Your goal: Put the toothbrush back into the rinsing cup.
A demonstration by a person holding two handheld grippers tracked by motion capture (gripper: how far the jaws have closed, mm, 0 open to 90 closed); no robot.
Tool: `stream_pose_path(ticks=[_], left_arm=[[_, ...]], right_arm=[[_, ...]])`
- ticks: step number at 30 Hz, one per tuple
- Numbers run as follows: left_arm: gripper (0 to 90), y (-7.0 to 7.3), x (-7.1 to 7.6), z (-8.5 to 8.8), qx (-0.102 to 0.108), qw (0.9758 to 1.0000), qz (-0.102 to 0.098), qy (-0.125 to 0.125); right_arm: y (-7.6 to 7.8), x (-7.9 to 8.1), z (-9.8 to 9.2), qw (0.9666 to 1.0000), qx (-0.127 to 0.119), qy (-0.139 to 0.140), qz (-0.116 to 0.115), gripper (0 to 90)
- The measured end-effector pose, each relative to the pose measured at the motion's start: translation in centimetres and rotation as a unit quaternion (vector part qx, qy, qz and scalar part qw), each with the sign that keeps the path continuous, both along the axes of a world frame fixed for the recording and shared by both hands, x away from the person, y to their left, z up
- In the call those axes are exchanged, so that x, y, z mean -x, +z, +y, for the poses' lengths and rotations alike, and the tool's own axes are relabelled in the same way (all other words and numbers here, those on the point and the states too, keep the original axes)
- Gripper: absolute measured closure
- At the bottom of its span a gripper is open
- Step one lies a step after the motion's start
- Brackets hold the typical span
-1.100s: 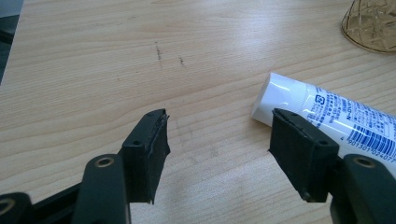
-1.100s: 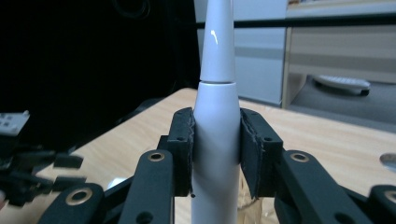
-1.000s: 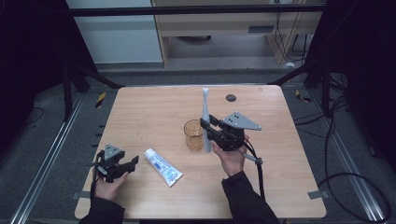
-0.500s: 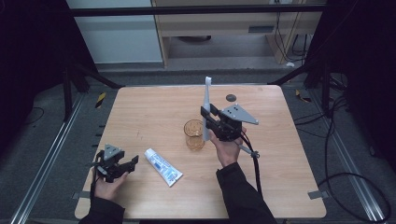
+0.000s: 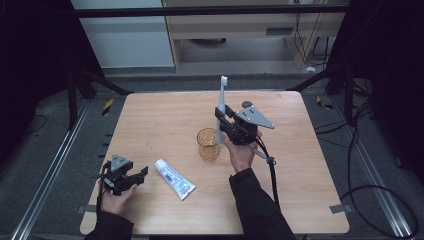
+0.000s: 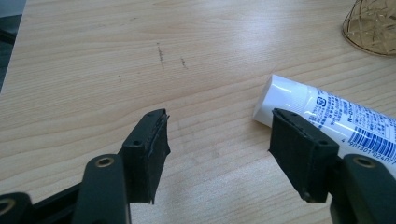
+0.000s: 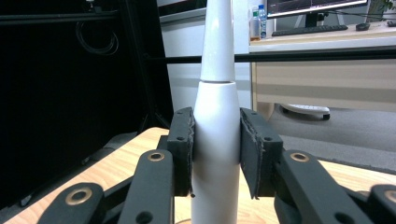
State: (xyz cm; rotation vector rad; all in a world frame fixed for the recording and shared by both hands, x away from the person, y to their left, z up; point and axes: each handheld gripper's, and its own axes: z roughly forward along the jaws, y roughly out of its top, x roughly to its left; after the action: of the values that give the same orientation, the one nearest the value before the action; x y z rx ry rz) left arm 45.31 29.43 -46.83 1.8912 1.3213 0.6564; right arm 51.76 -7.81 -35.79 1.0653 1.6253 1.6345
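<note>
**Toothbrush held upright above the glass**

From the high view, the right gripper [image 5: 226, 121] clamps a white electric toothbrush [image 5: 221, 102] that stands upright, bristle head on top, its lower end at the rim of an amber glass cup [image 5: 208, 144] near the middle of the wooden table [image 5: 150, 120]. Whether the brush's base touches the cup I cannot tell. The left gripper [image 5: 134, 176] rests low at the near left corner, jaws apart, with a white toothpaste tube [image 5: 174, 178] lying flat just beside it.

In the left gripper view, the two black jaws stand wide with bare wood between them; the toothpaste tube [image 6: 327, 116] lies partly behind the right-hand pad, its capped end nearest, and the cup [image 6: 373, 23] shows in the top corner.

In the right gripper view, both pads press the toothbrush [image 7: 215, 140] handle from either side, the brush rising straight up.
</note>
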Motion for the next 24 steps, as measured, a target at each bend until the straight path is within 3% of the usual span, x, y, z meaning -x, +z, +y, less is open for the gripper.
stream_pose_path(ticks=[10,24], left_arm=[[36.6,0.0,0.0,0.1,0.001,1.0000,0.000,-0.001],[36.6,0.0,0.0,0.1,0.000,1.0000,0.001,-0.001]], right_arm=[[-0.2,-1.1,0.8,0.9999,-0.007,-0.002,-0.008,67.3],[-1.3,-1.9,1.5,1.0000,-0.004,0.005,-0.001,67.3]])
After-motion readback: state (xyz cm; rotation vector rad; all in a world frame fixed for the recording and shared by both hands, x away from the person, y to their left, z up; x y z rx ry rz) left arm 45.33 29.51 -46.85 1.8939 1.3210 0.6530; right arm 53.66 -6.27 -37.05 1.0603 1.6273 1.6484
